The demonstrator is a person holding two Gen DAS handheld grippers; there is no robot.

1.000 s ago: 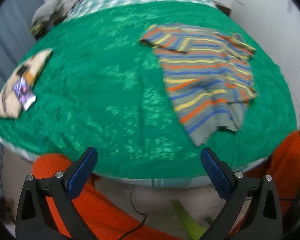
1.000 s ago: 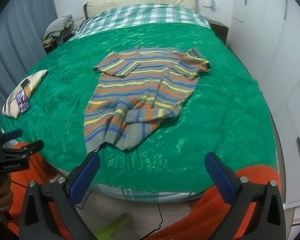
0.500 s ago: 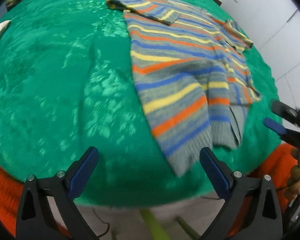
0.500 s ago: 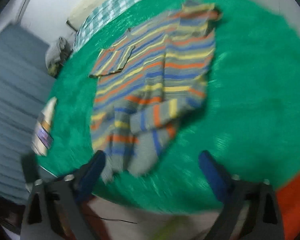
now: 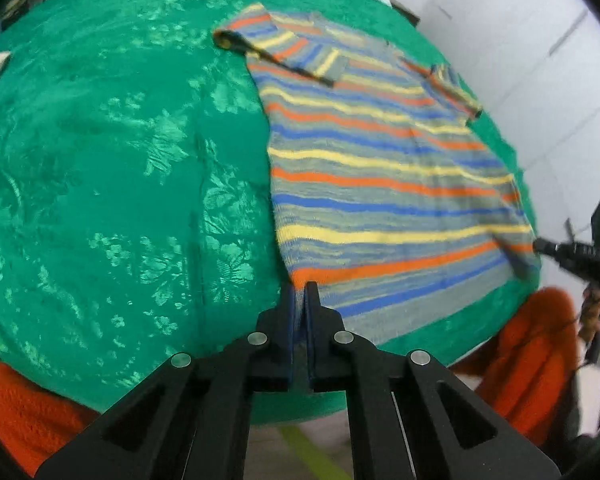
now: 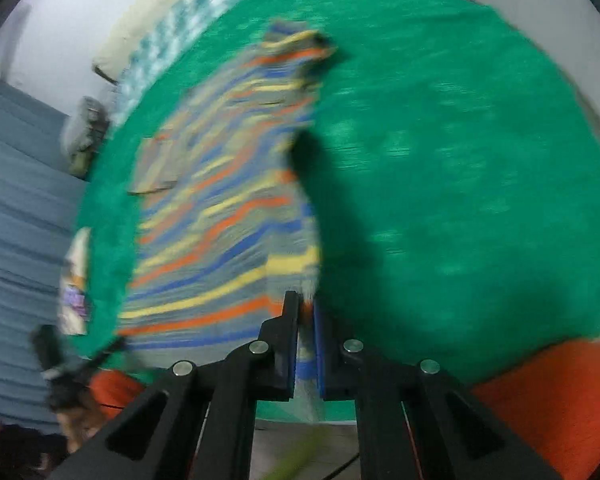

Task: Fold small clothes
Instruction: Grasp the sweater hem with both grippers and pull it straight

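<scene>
Left wrist view: the left gripper (image 5: 300,292) is pinched closed on the near hem corner of the striped sweater (image 5: 380,168); the right gripper (image 6: 306,308), blurred, is clamped on the opposite hem corner, likely to lift and fold the hem toward the collar; the garment lies flat on the green bedspread (image 5: 120,160), with bare cover on both sides and beyond the sleeves.

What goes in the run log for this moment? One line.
left tool: shut on striped sweater hem | right tool: shut on hem | sweater flat on green bedspread
</scene>
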